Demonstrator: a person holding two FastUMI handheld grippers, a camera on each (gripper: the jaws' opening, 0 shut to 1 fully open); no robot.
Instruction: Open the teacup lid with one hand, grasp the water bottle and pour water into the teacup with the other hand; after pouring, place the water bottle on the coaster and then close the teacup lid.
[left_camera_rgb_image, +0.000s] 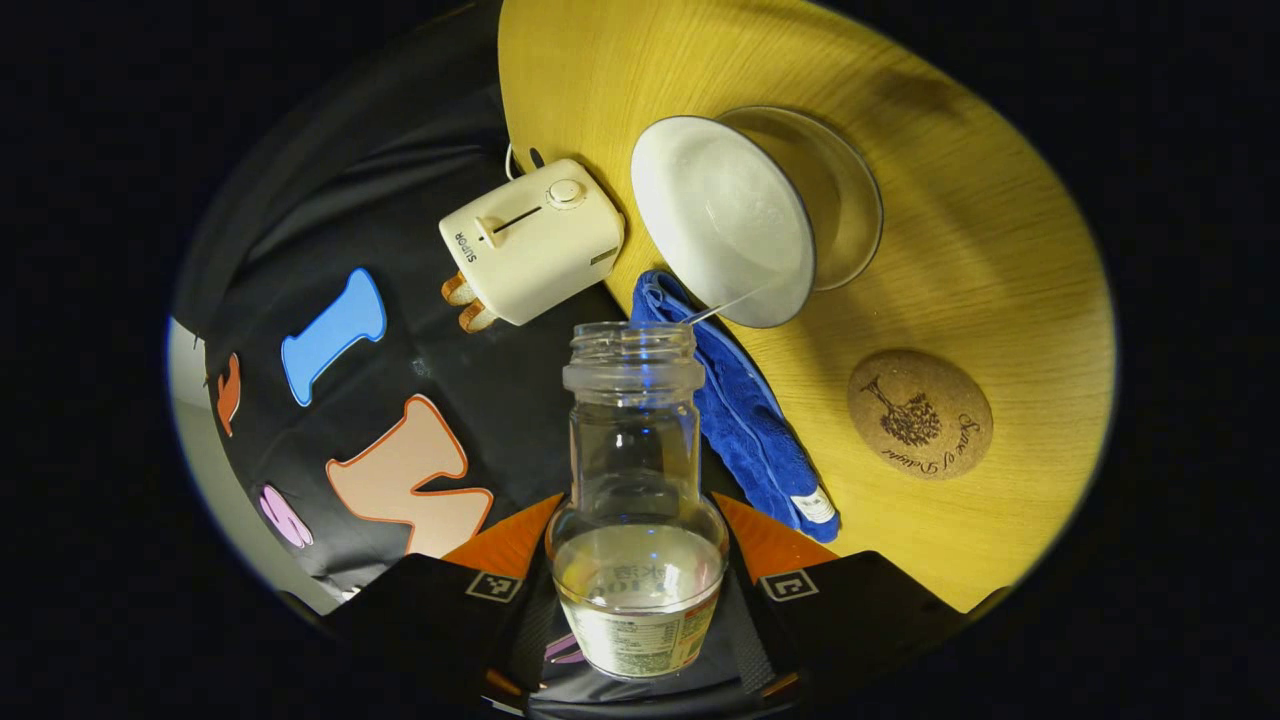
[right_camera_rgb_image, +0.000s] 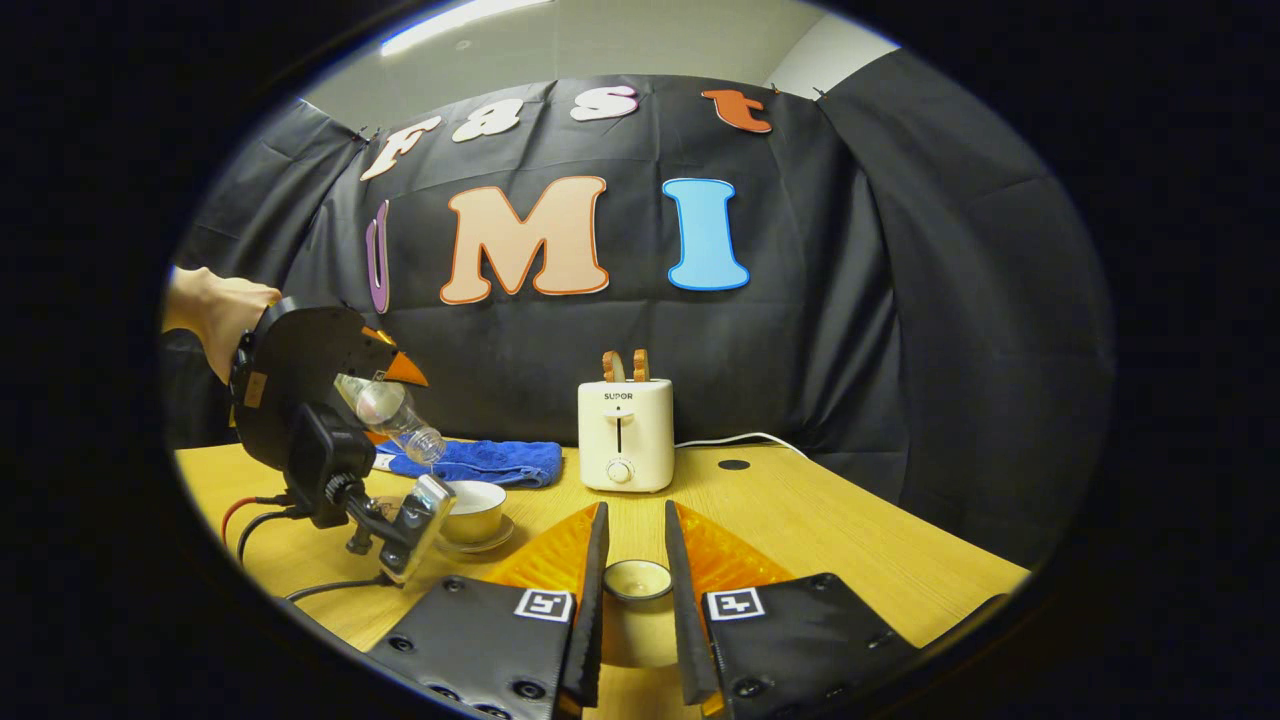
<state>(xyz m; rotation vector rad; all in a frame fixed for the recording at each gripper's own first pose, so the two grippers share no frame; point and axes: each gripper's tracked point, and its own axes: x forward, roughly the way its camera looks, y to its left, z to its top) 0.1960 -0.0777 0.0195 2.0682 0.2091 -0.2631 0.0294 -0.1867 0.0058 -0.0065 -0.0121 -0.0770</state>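
Left gripper view looks along a clear water bottle (left_camera_rgb_image: 636, 500) clamped between the left gripper (left_camera_rgb_image: 637, 575), a finger pressing on each side of its lower body. The bottle is uncapped and tipped over the teacup (left_camera_rgb_image: 760, 215), and a thin stream of water runs from its mouth into the cup, which sits on a saucer on the yellow wooden table (left_camera_rgb_image: 1000, 250). One round cork coaster (left_camera_rgb_image: 920, 414) lies bare on the table near the cup, apart from it. One folded blue towel (left_camera_rgb_image: 745, 420) lies just beside the cup, between it and the bottle's neck in this view. One cream toaster (left_camera_rgb_image: 532, 243) with two slices of toast standing in its slots sits beyond the towel, against the black cloth wall.

In the right gripper view, the right gripper (right_camera_rgb_image: 636, 590) holds the teacup lid (right_camera_rgb_image: 637, 579) upside down between its two fingers, low over the table and well apart from the cup; whether both fingers truly press on it cannot be told, as the lid looks slightly narrower than the gap. Farther off, a hand (right_camera_rgb_image: 222, 320) holds the other gripper, whose body and camera mount stand partly in front of the cup (right_camera_rgb_image: 474, 511). The tilted bottle (right_camera_rgb_image: 395, 412) points down at the cup. Cables trail across the table below that gripper, and the toaster's cord runs off behind it.
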